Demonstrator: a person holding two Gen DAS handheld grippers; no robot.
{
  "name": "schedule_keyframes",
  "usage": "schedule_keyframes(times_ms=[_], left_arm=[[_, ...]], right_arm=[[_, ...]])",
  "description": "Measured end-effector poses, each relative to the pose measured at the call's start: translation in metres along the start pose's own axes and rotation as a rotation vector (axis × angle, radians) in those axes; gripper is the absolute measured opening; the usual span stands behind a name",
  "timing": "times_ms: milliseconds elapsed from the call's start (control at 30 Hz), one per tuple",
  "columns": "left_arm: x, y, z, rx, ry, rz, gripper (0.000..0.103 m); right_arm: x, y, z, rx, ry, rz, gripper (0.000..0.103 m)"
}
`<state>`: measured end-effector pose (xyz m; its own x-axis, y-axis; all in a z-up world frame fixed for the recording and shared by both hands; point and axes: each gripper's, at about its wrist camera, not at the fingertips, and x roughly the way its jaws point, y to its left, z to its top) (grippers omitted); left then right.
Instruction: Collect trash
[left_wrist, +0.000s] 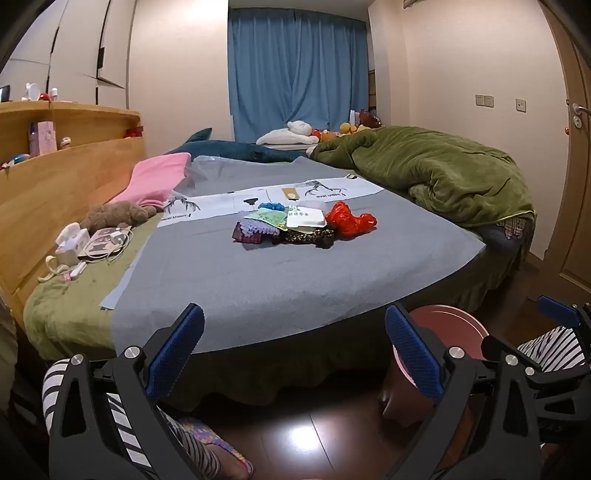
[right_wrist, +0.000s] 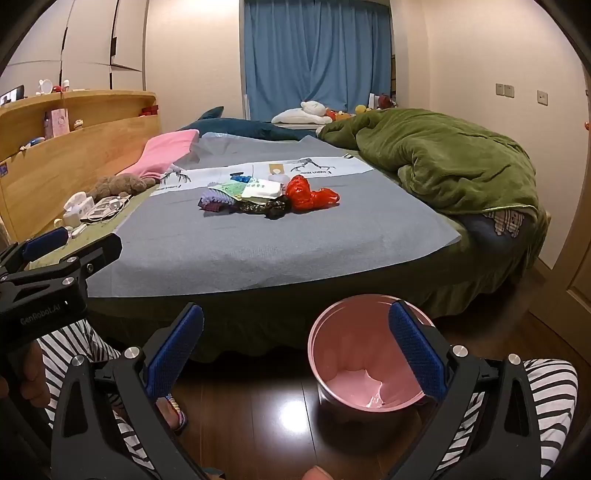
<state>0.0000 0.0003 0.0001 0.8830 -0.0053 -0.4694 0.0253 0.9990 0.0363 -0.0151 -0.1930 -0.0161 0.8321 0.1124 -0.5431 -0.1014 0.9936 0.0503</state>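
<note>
A heap of trash (left_wrist: 295, 225) (right_wrist: 258, 195) lies in the middle of the grey sheet on the bed: a red plastic bag (left_wrist: 349, 219) (right_wrist: 308, 194), a white tray, green paper, dark wrappers and purple bits. A pink bin (right_wrist: 360, 354) (left_wrist: 447, 336) stands on the wooden floor by the bed's near edge. My left gripper (left_wrist: 293, 350) is open and empty, held short of the bed. My right gripper (right_wrist: 295, 350) is open and empty too, its right finger over the bin's rim. The left gripper also shows at the left edge of the right wrist view.
A rumpled green duvet (left_wrist: 436, 170) covers the bed's right side. A pink cloth (left_wrist: 155, 181), a brown plush toy (left_wrist: 110, 216), tissues and cables lie along the wooden headboard (left_wrist: 55, 184) on the left. The person's striped trouser legs and slippered feet stand on the floor below.
</note>
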Motion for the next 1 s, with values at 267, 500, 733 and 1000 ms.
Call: schedule_keyframes(times_ms=[267,500,733,1000], left_arm=[[0.0,-0.001,0.0,0.014,-0.006,0.002,0.095],[0.0,-0.004,-0.002,0.02,-0.005,0.006,0.095],[-0.002,-0.01,-0.001,0.028,-0.006,0.003,0.095],[-0.002,-0.009,-0.001,0.026,-0.007,0.003,0.095]], right_arm=[[0.001,0.004,0.0,-0.006,0.006,-0.005,0.098],[0.003,-0.004,-0.003,0.004,0.008,0.002,0.098],[0.003,-0.005,-0.003,0.007,0.012,-0.004,0.098],[0.001,-0.005,-0.006,0.006,0.011,-0.006,0.098]])
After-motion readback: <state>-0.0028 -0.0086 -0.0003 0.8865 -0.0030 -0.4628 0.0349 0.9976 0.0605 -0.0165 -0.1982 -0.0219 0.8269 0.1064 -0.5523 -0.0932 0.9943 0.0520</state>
